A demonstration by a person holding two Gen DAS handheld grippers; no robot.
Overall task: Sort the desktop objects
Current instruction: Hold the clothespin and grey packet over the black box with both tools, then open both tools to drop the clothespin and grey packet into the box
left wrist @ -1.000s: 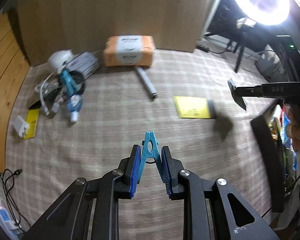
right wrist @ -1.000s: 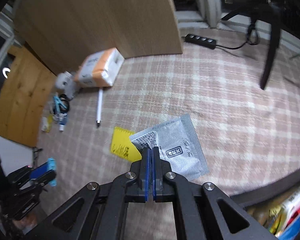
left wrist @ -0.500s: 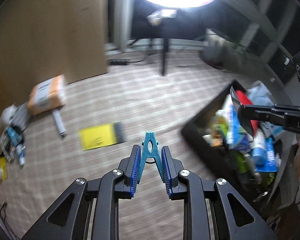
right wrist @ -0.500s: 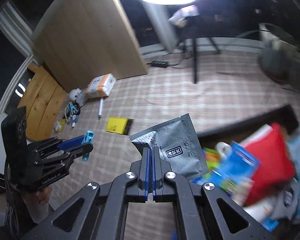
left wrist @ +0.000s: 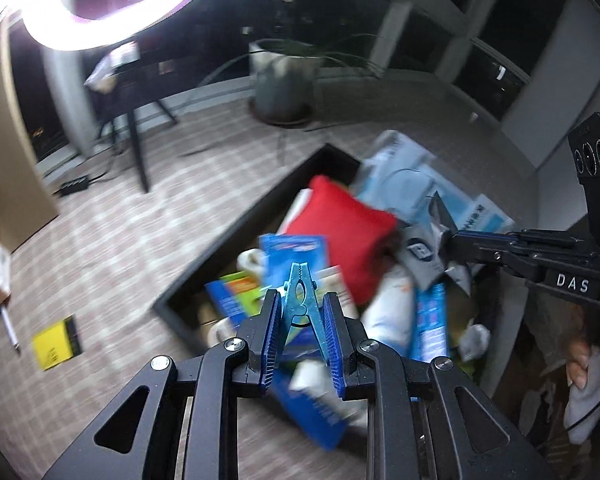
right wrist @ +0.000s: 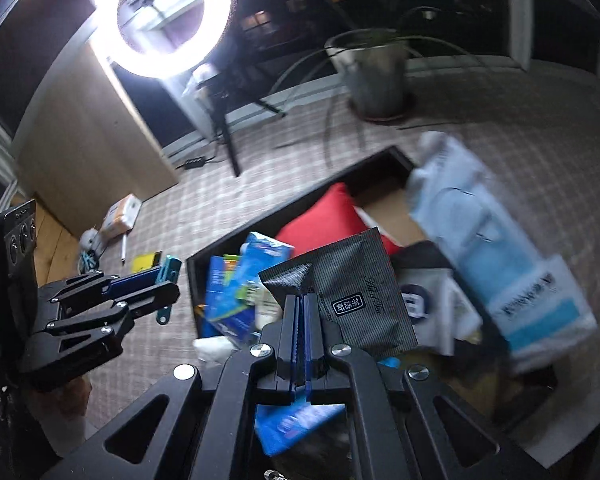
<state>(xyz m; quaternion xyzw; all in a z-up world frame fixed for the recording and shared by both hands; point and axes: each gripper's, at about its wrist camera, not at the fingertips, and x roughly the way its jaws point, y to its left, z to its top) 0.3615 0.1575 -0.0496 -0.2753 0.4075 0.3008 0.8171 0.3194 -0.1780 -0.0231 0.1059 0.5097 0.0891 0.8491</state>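
My left gripper (left wrist: 300, 304) is shut on a blue clothes peg (left wrist: 300, 296) that stands upright between its pads, above the near end of a black box (left wrist: 236, 236). My right gripper (right wrist: 300, 304) is shut on the corner of a grey striped sachet (right wrist: 356, 300), held over the same black box (right wrist: 268, 224). In the left wrist view the right gripper (left wrist: 446, 236) reaches in from the right with the sachet (left wrist: 420, 252). The right wrist view shows the left gripper (right wrist: 168, 276) at the left with the peg (right wrist: 168, 270).
The box holds a red pouch (left wrist: 340, 232), blue packets (left wrist: 292, 248) and a pale blue pack (right wrist: 500, 256). On the checked cloth lie a yellow booklet (left wrist: 56, 346), a pen (left wrist: 10, 328) and an orange tissue pack (right wrist: 122, 214). A ring light (right wrist: 168, 20) and a potted plant (right wrist: 376, 72) stand behind.
Both grippers have swung right from the open cloth to above the black box, each keeping its hold. The clutter by the tissue pack has slid to the far left.
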